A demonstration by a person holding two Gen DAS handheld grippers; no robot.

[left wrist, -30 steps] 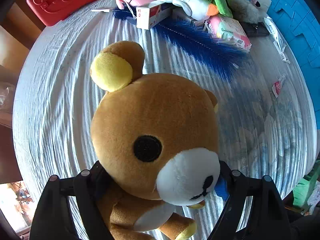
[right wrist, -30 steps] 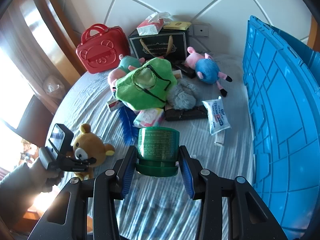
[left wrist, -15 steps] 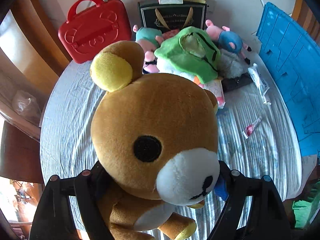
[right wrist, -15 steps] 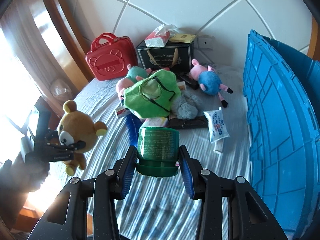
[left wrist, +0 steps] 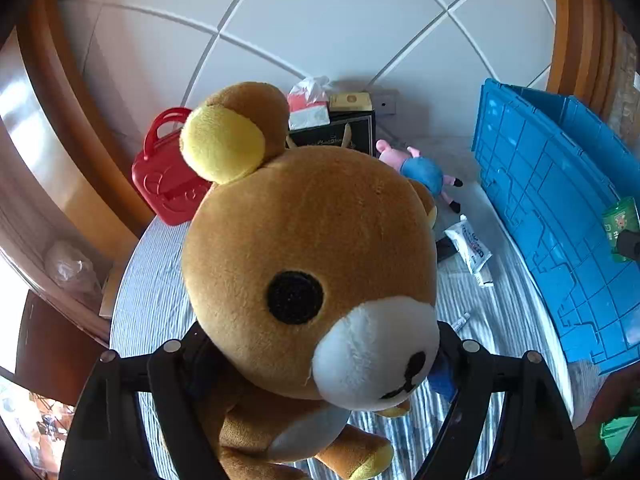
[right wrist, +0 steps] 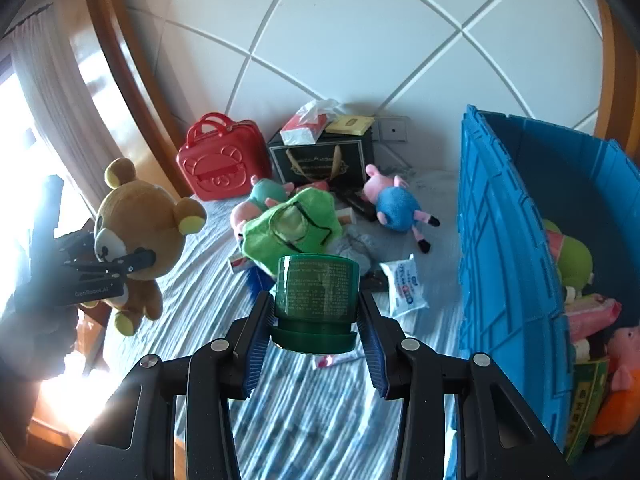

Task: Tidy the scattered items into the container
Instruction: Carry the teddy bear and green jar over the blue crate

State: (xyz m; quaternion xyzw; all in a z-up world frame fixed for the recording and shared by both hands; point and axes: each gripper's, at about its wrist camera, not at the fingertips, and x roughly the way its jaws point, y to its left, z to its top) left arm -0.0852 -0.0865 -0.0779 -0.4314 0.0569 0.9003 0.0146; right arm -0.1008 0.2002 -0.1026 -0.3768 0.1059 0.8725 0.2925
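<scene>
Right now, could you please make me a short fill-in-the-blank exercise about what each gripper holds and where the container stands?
1. The left gripper is closed on a brown plush ____.
2. The right gripper holds a jar whose colour is ____.
3. The big crate at the right side of the bed is ____ in colour.
4. The red case stands against the wall, to the ____ of the black gift bag.

Missing words: bear; green; blue; left

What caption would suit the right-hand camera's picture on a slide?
Right gripper clamps a green jar beside the blue crate; left gripper holds a teddy bear.
</scene>
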